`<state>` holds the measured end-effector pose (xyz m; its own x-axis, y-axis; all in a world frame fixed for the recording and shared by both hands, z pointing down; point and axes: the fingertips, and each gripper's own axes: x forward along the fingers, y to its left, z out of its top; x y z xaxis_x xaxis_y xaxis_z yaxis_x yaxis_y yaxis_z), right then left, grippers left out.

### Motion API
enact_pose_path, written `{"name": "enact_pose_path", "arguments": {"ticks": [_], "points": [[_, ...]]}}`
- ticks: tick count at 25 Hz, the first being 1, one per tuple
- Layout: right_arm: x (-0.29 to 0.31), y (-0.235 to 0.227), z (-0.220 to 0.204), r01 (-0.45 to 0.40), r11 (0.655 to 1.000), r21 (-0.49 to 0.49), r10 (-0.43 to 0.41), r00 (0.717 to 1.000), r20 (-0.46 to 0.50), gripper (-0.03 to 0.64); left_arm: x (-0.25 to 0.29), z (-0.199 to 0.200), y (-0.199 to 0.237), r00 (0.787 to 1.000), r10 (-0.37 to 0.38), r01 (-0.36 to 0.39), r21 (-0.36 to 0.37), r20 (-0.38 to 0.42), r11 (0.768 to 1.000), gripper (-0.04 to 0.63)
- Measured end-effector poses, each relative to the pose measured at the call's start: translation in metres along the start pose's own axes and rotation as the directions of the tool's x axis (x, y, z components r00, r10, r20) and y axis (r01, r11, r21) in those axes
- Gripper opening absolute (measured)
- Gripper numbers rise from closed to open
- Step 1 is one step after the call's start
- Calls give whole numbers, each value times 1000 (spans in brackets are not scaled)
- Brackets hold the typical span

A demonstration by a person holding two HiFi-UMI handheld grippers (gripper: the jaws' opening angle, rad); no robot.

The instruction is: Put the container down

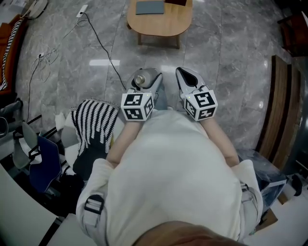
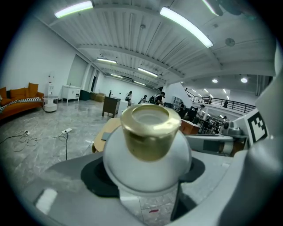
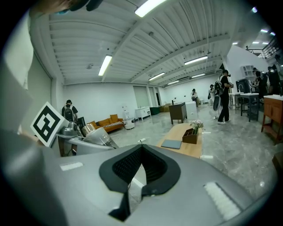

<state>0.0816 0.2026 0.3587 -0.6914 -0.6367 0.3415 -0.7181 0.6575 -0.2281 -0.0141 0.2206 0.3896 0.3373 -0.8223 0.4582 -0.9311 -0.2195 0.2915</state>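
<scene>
In the head view my left gripper (image 1: 144, 78) is held out in front of the person's chest, shut on a container (image 1: 140, 79) with a pale rounded body and a gold cap. The left gripper view has the container (image 2: 148, 154) filling the space between the jaws, with its gold cap (image 2: 149, 131) pointing away from the camera. My right gripper (image 1: 188, 77) hovers beside it at the same height, a little apart. Its black pads (image 3: 152, 165) meet with nothing between them. Both grippers are high above the marble floor (image 1: 231, 57).
A low oval wooden table (image 1: 166, 24) stands ahead on the floor, with a grey flat item (image 1: 149, 7) on it. A black cable (image 1: 101, 43) trails across the floor at left. A striped cushion (image 1: 94, 122) and a blue chair (image 1: 45, 163) sit close at left, wooden furniture (image 1: 279, 105) at right.
</scene>
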Motion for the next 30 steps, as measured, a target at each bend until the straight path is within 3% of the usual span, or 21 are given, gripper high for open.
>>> {"name": "enact_pose_path", "arguments": {"ticks": [18, 30], "points": [[155, -63, 106, 56, 998, -7, -56, 998, 17, 2, 120, 125, 107, 999, -52, 52, 23, -10, 998, 348], [235, -107, 131, 124, 992, 32, -124, 992, 13, 2, 197, 159, 162, 992, -104, 108, 58, -71, 992, 348]]}}
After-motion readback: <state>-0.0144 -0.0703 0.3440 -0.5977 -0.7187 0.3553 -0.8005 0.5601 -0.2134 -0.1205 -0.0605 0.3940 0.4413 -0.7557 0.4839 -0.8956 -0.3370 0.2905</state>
